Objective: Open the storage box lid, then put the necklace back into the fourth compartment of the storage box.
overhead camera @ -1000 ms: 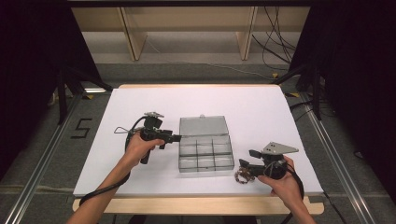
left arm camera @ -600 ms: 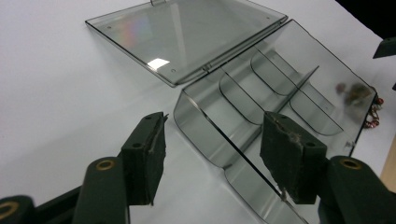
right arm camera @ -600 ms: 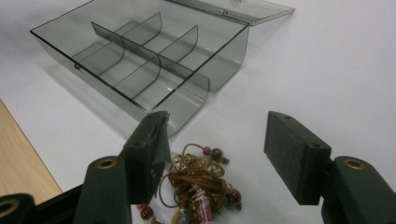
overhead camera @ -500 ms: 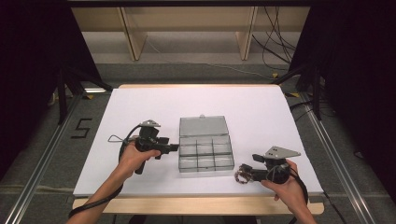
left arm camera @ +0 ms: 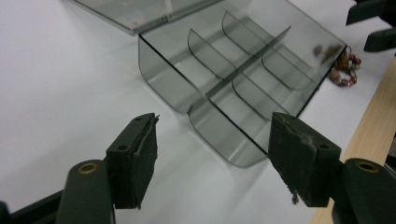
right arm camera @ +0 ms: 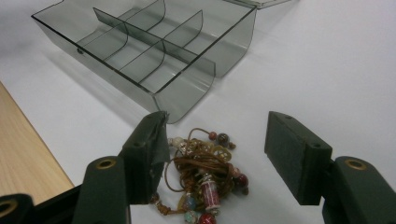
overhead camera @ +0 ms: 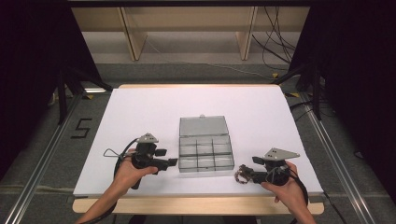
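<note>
**A:** My right gripper point(overhead camera: 246, 176) has its jaws spread apart, with the beaded bracelet point(right arm camera: 205, 182) lying on the table between them. One pad sits just beside the tangle of cord at its nine o'clock; the other stands well clear at three o'clock. Nothing is clamped.

**B:** And where is the bracelet on the table?

**A:** From the high view I see the bracelet point(overhead camera: 242, 175) near the front edge, at about five o'clock from the compartment box point(overhead camera: 206, 150), just off its front right corner. It is a heap of brown cord with red, clear and metal beads.

**B:** The box?

**A:** Smoky clear plastic, dividers making six cells, lid point(overhead camera: 203, 126) folded flat behind it at twelve o'clock. I see nothing in the cells.

**B:** Your left side?

**A:** My left gripper point(overhead camera: 170, 161) lies at nine o'clock of the box, pointing at its front left corner. Its jaws have just been opening and now stand wide, nothing between them but bare white table point(overhead camera: 140, 112).
</note>
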The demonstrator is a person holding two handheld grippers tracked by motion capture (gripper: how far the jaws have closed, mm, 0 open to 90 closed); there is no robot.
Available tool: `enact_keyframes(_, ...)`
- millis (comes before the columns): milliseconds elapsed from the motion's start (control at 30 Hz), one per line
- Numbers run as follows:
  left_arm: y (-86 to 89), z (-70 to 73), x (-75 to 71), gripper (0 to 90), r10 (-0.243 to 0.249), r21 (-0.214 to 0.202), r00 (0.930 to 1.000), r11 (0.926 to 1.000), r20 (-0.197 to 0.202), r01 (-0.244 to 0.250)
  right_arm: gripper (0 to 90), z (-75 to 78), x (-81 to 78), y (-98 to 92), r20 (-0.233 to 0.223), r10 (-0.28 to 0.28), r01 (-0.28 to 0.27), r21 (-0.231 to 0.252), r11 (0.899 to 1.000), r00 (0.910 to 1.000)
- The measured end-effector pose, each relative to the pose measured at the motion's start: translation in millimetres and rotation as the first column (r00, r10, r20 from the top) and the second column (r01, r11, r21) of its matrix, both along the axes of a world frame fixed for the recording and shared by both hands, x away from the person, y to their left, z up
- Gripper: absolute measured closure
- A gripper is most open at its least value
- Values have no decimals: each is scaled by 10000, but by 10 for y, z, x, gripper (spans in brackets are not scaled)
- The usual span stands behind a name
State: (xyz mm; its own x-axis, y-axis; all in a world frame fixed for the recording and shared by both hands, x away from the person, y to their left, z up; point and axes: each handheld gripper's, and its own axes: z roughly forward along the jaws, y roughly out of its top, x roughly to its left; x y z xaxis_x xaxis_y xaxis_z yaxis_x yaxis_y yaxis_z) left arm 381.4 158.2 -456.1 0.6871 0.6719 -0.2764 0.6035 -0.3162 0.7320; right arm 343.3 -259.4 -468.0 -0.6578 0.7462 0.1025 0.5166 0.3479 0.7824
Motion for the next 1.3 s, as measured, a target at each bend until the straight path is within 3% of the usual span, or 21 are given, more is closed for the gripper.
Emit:
enact_keyframes(133,3,-72,-126,307,-180,147,9997,9997,-137,182,403,4,-14,5,-23,1,-1,-4,10000,10000)
enact_keyframes(167,5,-92,-163,303,-267,232,9996,9994,55,266,403,2,-6,-7,65,120,-120,-34,9999,9999)
enact_keyframes(233,5,-89,-203,296,-186,297,9998,9994,43,185,404,0,-12,-8,74,102,-101,-90,9999,9999)
enact_keyframes(300,0,-79,-233,295,-223,217,9996,9995,187,219,403,-3,-24,3,-87,91,-91,-31,10000,9999)
enact_keyframes(400,-6,-64,-271,294,-244,164,9997,9996,99,242,403,-10,-15,-1,-40,300,-300,-22,9995,9995)
enact_keyframes(433,4,-57,-292,293,-433,599,9982,9974,419,408,403,-9,-17,-2,22,249,-249,-128,9996,9997)
enact_keyframes(600,1,-113,-375,288,-229,468,9995,9987,214,219,403,-18,-39,14,-209,157,-157,20,9999,9997)
enact_keyframes(833,28,-151,-470,274,-476,834,9984,9955,306,449,403,-21,-41,19,-315,279,-281,-82,9996,9991)
enact_keyframes(900,23,-160,-497,270,-345,632,9988,9975,356,322,404,-24,-36,21,-326,317,-319,-67,9995,9990)
enact_keyframes(1033,48,-159,-544,267,-470,913,9978,9949,473,425,403,-33,-37,24,-286,250,-253,-126,9996,9993)
enact_keyframes(1267,41,-185,-594,266,-453,887,9977,9952,499,407,404,-42,-20,14,-200,338,-344,-291,9990,9992)
enact_keyframes(1300,30,-189,-605,265,-376,827,9982,9960,474,336,403,-40,-33,24,-360,223,-230,-176,9996,9991)
